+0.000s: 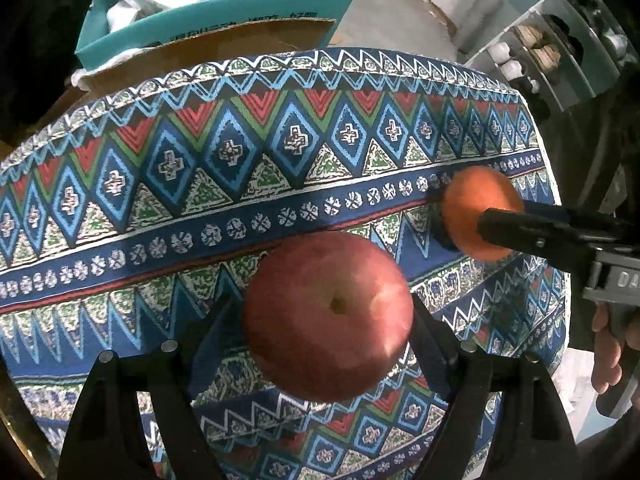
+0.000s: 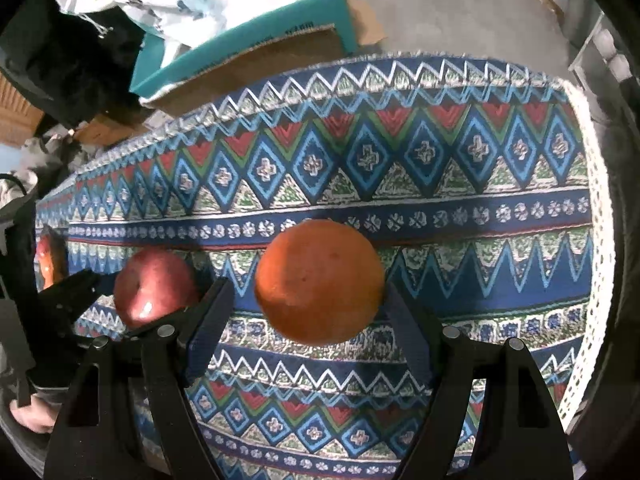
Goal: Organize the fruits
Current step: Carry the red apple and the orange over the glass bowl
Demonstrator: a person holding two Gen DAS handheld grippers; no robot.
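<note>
You are carrying two fruits above the patterned tablecloth [image 1: 280, 184]; be keeping each one centred between its pads while lowering it gently. The left gripper [image 1: 328, 320] is clamping the red apple [image 1: 328, 316] at wide spread, and the right gripper [image 2: 316, 300] is likewise gripping the orange [image 2: 320, 280]

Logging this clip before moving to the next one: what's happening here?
A person works two handheld grippers over a patterned tablecloth. The left gripper has a red apple between its fingers; the right gripper has an orange between its own. The two fruits sit side by side, each framed by one gripper.
</note>
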